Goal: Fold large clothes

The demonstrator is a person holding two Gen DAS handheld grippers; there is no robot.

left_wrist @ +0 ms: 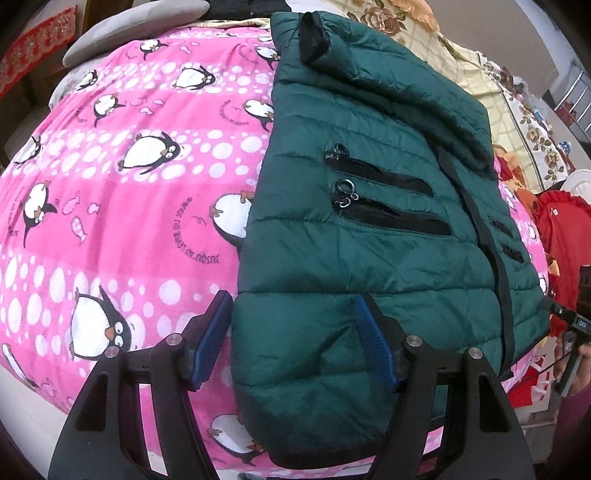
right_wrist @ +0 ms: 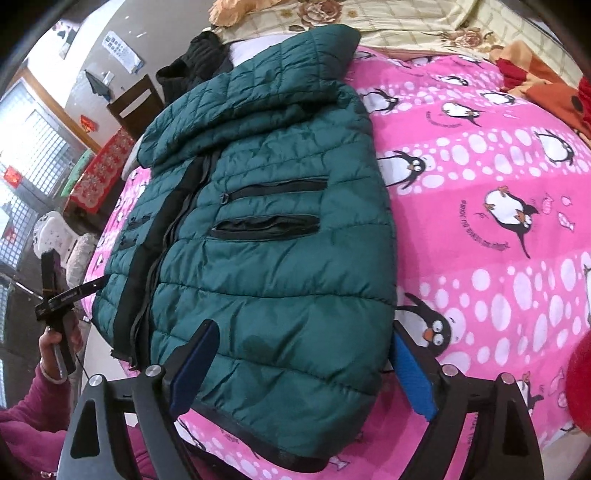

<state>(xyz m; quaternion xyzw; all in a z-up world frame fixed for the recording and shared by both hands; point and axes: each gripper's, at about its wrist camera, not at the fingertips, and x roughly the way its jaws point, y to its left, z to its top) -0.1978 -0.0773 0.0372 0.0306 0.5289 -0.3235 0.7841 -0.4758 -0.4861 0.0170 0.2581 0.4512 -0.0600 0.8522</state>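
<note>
Left gripper (left_wrist: 293,341): blue ribbed pads spread wide, straddling the near hem corner of the dark green quilted puffer jacket (left_wrist: 369,206) – one pad off the jacket's edge over the pink penguin-print fleece blanket (left_wrist: 110,221), the other resting on the fabric. No pinch is seen, nothing is gripped. Right gripper (right_wrist: 312,363): jaws wide too, hem corner lying between them w/o being clamped.

The jacket lies flat on the blanket, front up, zip placket and pocket zips showing, collar end furthest away, sleeves apparently tucked under or folded in – cannot be told for sure.

Step in hand, as judged: the hem is about to be taken at both corners for a fold toward the collar. To do it well, both layers should be caught well inside the edge binding, since the slick padded shell is likely to slip; both corners should be lifted together so the fold stays square.

Left view only: grey cushion (left_wrist: 136,26) beyond the blanket, red cloth (left_wrist: 561,236) at the far side. Right view only: a hand (right_wrist: 61,343) gripping the other tool's handle, magenta sleeve (right_wrist: 33,424), dark wooden chair (right_wrist: 135,105) near the wall.
</note>
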